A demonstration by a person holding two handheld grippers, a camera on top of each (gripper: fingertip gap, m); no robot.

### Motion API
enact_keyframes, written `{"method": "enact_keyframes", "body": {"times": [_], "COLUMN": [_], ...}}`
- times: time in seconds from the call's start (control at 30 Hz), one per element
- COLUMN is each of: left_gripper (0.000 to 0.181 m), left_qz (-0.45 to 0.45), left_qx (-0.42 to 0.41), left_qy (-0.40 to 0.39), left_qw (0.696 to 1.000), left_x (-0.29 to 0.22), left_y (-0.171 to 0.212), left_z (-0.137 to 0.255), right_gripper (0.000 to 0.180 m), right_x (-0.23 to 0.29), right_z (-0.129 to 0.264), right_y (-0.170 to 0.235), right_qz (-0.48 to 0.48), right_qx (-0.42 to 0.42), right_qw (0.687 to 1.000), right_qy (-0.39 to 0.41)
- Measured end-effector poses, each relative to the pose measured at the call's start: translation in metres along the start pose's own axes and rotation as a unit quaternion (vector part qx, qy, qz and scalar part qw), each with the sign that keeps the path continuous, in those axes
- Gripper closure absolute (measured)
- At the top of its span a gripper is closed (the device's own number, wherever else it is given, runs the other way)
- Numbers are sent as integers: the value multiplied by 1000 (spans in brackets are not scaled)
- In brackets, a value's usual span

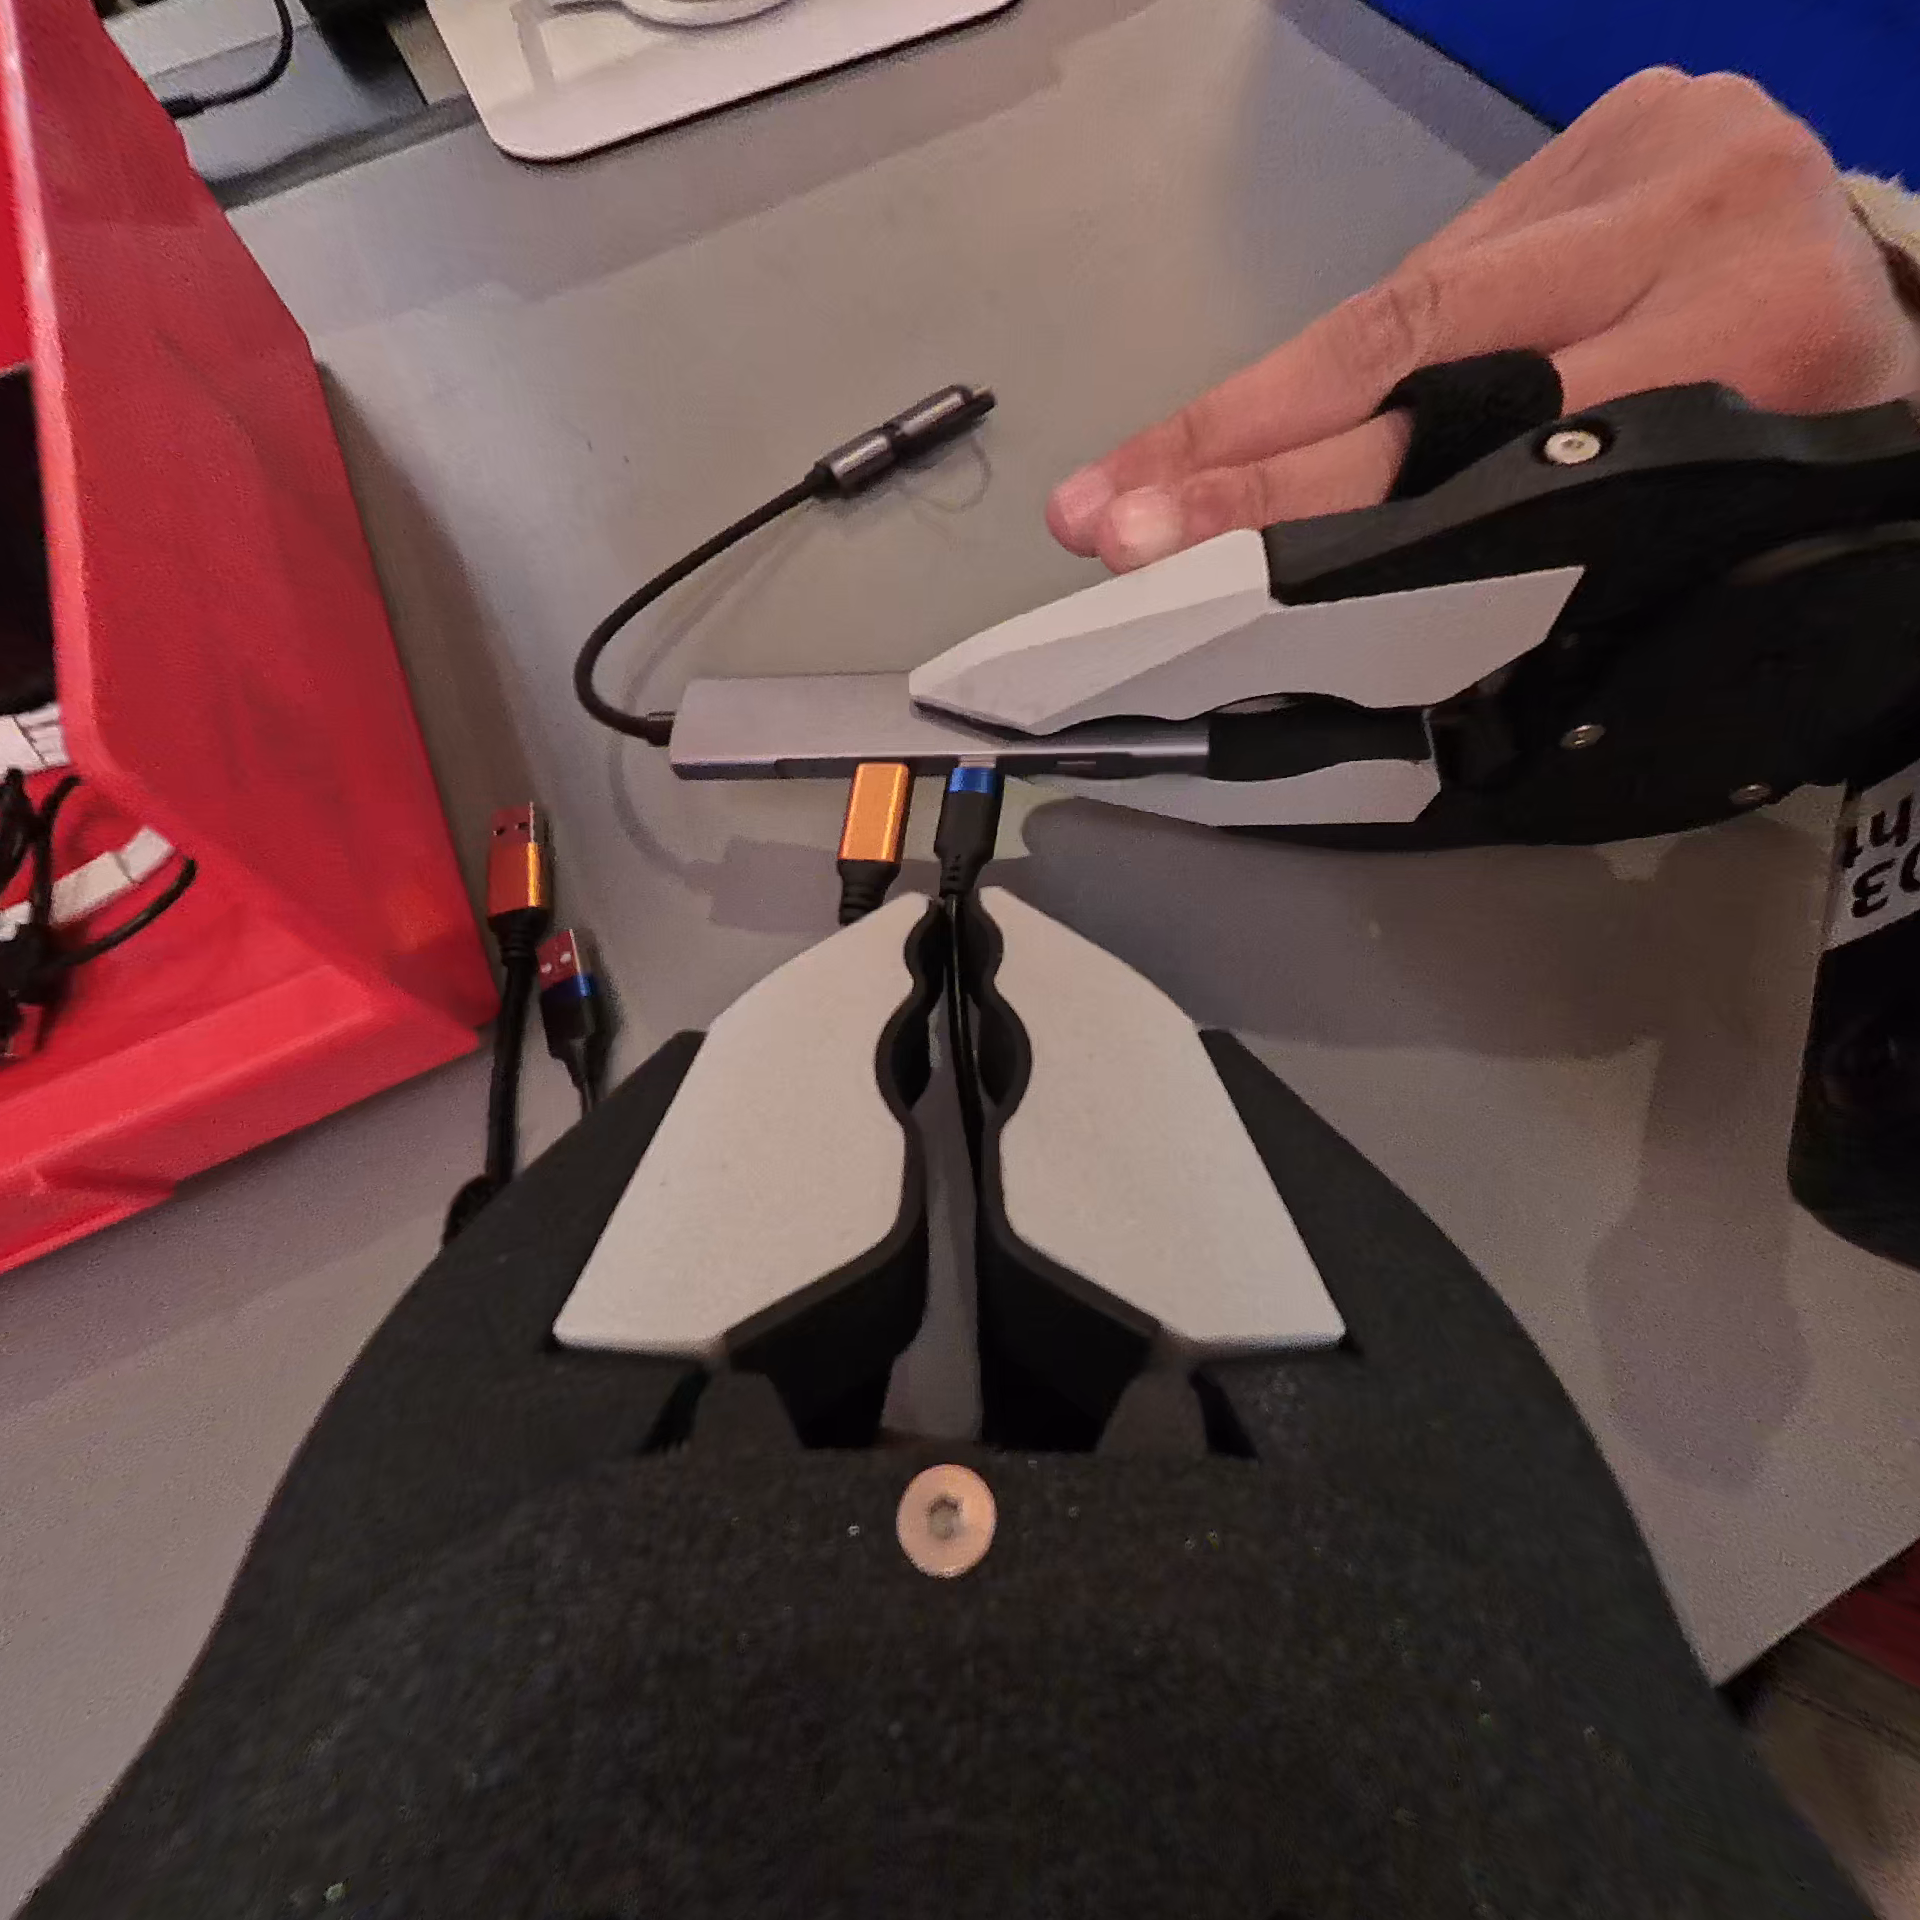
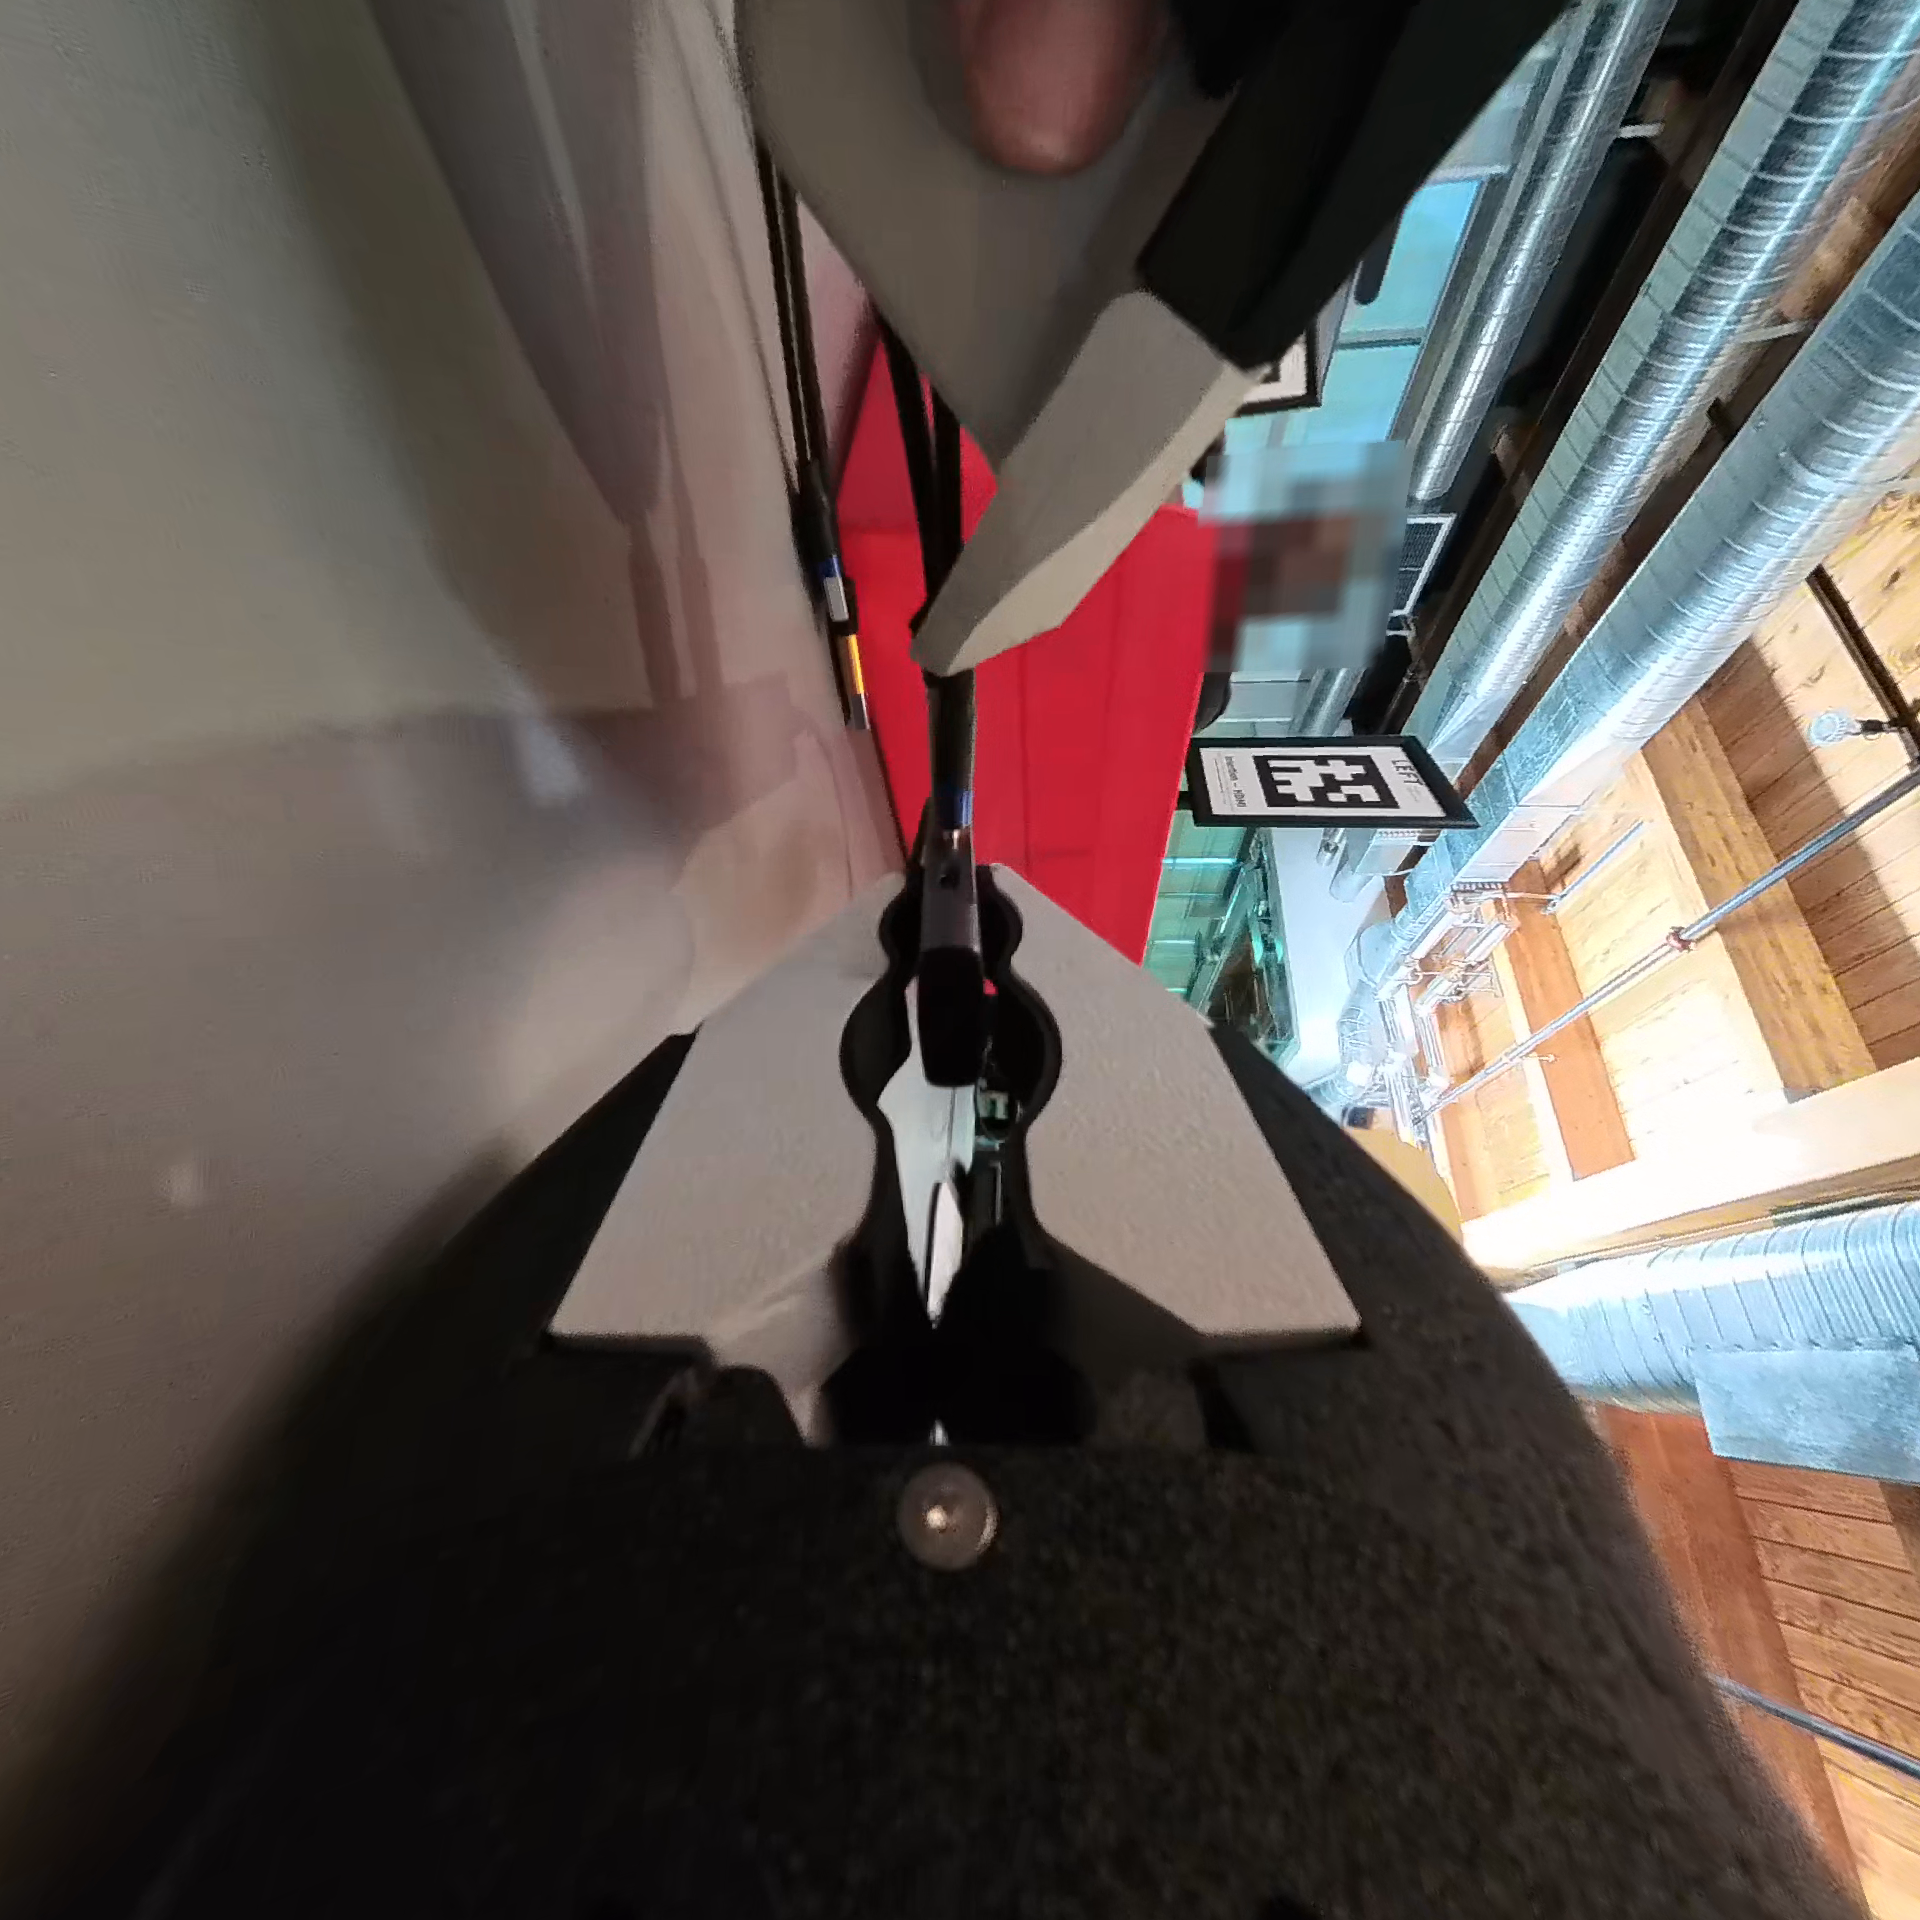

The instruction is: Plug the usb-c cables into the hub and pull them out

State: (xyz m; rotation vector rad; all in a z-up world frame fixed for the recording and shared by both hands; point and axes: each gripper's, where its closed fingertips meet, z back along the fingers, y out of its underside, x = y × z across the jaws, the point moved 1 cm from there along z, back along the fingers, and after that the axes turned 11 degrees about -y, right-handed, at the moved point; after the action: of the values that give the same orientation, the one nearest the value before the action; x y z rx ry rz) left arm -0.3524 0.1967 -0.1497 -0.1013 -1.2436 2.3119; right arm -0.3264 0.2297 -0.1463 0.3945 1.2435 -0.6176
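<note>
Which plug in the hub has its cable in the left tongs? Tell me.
The blue-ringed plug: its black cable runs back between the left tongs. The orange plug beside it in the hub hangs free, left of them.

Right gripper (image 1: 1049, 717) covers the hub's (image 1: 790, 717) right end, so ports there can't be seen. Blue-collared cable (image 1: 961, 997) vanishes betw. left gripper (image 1: 951, 914) fingers. Red bin (image 1: 208, 623) cut off at frame's left edge. Right wrist view: counter (image 2: 260, 831) smeared w/ blur.
</note>
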Motion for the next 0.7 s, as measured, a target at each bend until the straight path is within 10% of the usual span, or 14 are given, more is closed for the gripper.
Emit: {"method": "enact_keyframes", "body": {"times": [0.7], "left_gripper": [179], "left_qz": [-23], "left_qx": [-3], "left_qy": [15], "left_qw": [1000], "left_x": [-3], "left_y": [2], "left_z": [-1], "right_gripper": [171], "right_x": [-3], "right_z": [2], "right_y": [-1], "right_qz": [34], "right_qx": [1], "right_qw": [999], "right_qy": [24]}}
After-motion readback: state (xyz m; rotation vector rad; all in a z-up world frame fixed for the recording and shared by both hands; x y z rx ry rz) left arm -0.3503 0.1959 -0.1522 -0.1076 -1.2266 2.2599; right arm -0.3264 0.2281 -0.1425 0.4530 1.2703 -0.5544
